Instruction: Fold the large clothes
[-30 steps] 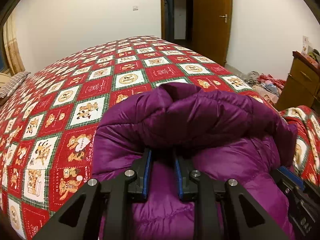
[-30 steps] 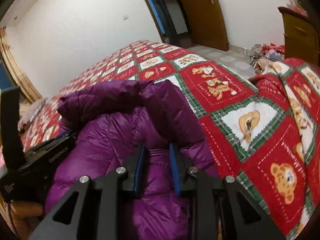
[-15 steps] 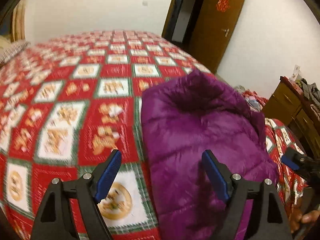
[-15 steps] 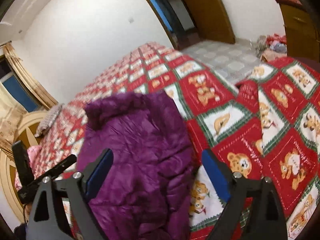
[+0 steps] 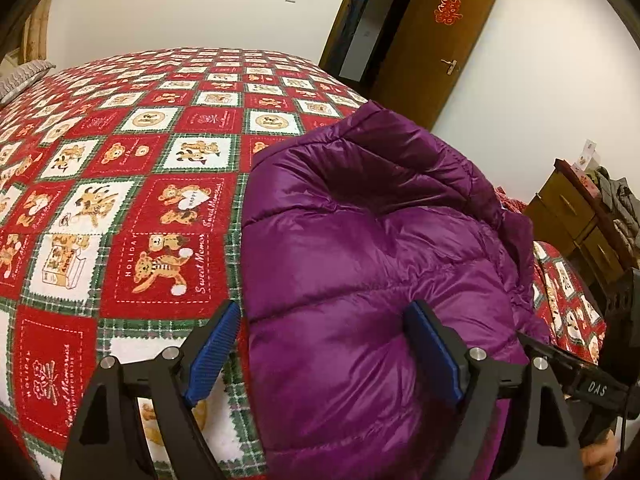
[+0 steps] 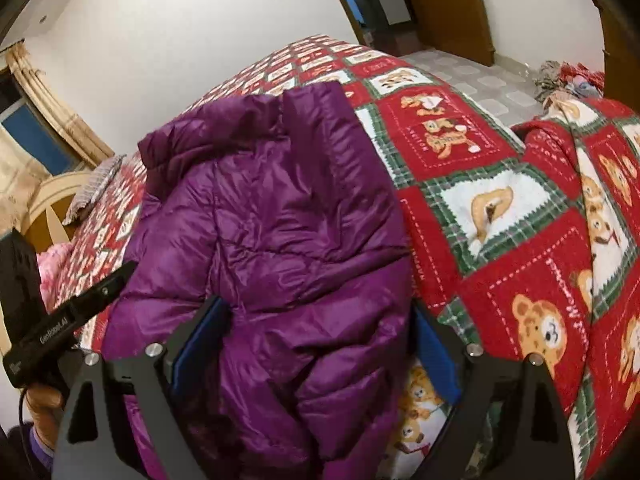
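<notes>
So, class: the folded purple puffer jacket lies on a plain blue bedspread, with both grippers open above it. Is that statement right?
Not quite. The bedspread is not plain blue: it is a red, white and green check printed with teddy bears, as the left wrist view shows. The rest holds: the purple puffer jacket lies folded on it, and the left gripper and right gripper are both open above it.

Bright indoor light, sharp centre, fisheye-warped dark edges.
</notes>
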`<state>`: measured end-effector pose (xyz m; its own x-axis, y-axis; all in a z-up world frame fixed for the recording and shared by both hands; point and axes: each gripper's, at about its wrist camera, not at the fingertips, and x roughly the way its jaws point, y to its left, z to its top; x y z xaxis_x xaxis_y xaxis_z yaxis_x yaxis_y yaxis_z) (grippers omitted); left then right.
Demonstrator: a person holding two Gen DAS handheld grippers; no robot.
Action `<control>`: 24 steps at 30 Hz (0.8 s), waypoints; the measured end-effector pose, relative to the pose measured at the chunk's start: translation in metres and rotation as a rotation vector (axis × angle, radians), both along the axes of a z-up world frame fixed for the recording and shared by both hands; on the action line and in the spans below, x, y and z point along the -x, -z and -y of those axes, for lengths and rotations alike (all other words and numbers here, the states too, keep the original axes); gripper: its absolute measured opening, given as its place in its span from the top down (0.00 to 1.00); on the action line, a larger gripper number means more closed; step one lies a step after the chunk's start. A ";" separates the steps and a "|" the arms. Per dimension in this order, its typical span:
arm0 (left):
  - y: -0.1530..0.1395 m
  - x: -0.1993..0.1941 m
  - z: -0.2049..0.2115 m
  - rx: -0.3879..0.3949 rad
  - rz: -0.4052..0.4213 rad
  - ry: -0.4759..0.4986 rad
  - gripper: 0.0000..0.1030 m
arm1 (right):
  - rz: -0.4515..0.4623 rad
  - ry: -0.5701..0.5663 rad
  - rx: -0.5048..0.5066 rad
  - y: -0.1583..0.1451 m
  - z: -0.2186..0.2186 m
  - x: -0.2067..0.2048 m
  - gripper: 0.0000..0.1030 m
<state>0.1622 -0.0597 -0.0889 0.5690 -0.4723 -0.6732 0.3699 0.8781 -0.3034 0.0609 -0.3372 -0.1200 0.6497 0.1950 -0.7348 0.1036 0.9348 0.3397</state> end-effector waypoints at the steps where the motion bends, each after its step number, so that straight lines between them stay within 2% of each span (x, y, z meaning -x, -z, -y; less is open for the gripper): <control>1: 0.001 0.000 0.000 0.003 0.000 0.000 0.16 | -0.001 -0.002 0.001 0.000 0.000 -0.001 0.11; 10: 0.007 -0.006 -0.003 0.025 -0.021 0.004 0.12 | -0.009 -0.021 -0.009 0.000 0.000 -0.021 0.09; 13: 0.009 -0.010 -0.003 0.035 -0.029 0.007 0.11 | -0.009 -0.050 0.015 0.003 -0.011 -0.028 0.09; 18: 0.021 -0.020 -0.008 0.121 -0.102 0.018 0.09 | -0.010 -0.066 0.006 0.007 -0.016 -0.030 0.09; 20: 0.022 -0.020 -0.008 0.135 -0.113 0.035 0.09 | -0.016 -0.080 0.004 0.006 -0.019 -0.028 0.15; 22: 0.021 -0.018 -0.008 0.142 -0.120 0.056 0.10 | -0.019 -0.098 -0.001 0.003 -0.024 -0.024 0.26; 24: 0.019 -0.012 -0.012 0.150 -0.129 0.095 0.11 | -0.027 -0.122 -0.008 0.002 -0.031 -0.019 0.30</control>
